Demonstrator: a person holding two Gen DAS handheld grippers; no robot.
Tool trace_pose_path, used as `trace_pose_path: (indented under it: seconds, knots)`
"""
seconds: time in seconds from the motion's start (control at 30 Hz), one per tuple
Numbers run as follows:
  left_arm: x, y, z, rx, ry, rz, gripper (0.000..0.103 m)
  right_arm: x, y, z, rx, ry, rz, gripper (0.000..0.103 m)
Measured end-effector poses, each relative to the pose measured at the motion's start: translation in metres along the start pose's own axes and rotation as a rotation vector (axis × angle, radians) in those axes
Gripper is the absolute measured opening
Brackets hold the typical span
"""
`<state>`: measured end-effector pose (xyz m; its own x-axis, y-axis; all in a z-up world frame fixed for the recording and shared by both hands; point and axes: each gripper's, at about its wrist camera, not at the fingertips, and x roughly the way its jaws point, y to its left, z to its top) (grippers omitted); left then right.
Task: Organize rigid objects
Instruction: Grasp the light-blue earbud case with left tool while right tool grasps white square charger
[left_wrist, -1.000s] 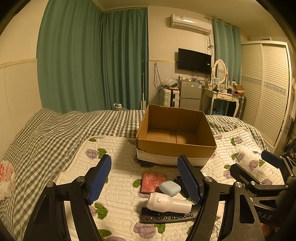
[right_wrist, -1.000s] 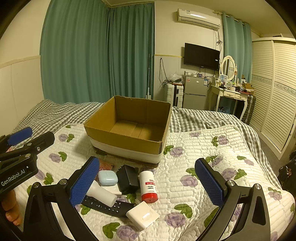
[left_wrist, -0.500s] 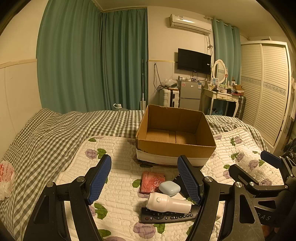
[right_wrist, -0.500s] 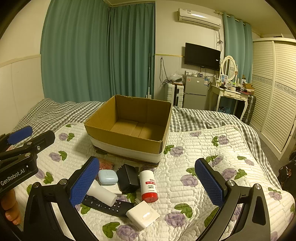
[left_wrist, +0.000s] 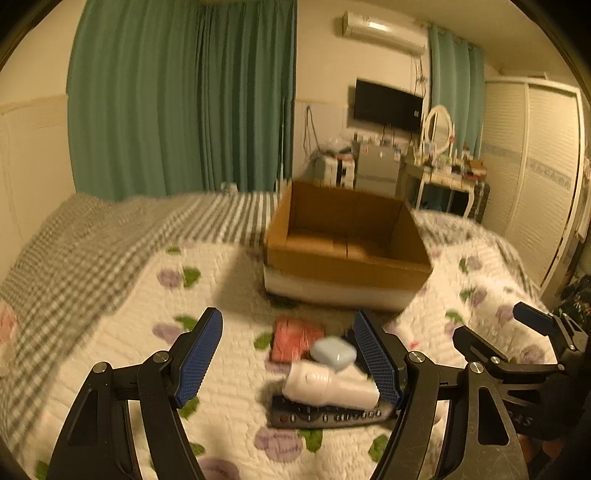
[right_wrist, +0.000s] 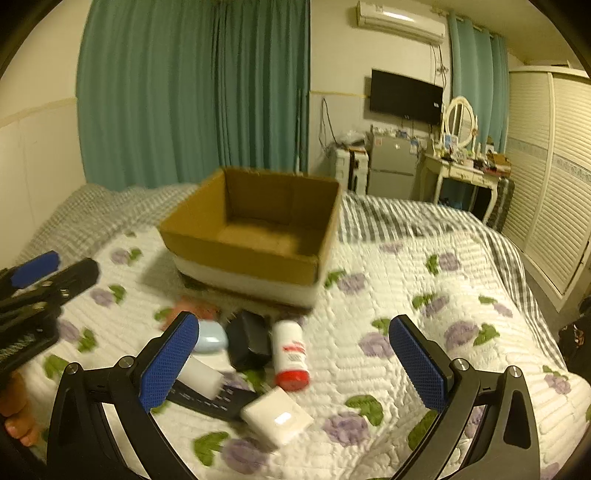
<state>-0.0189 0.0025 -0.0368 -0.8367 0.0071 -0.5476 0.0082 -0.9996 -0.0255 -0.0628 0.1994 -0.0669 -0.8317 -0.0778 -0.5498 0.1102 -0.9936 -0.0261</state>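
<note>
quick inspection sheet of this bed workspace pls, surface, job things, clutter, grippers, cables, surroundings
surface: floral quilt over a checked blanket
job's things: open cardboard box, nothing seen inside; in front, remote, white cylinder, blue case, black box, red-capped bottle, white block, red pouch
clutter: nothing seen
grippers: left gripper and right gripper both open, empty
cables: wires on the wall
surroundings: green curtains, TV, wardrobe
</note>
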Motion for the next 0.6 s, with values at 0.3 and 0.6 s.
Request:
trace_pose_path:
  seconds: [0.3,0.6]
  knots:
    - [0.040,-0.008,-0.029,0.024,0.152,0.031,0.077,0.060,0.008,-0.054,-0.078,0.262,0.060,0.091]
    - [0.054,-0.012,-0.046,0.066,0.215,0.052,0.077,0.089,0.012,-0.069,-0.097,0.408,0.169,0.071]
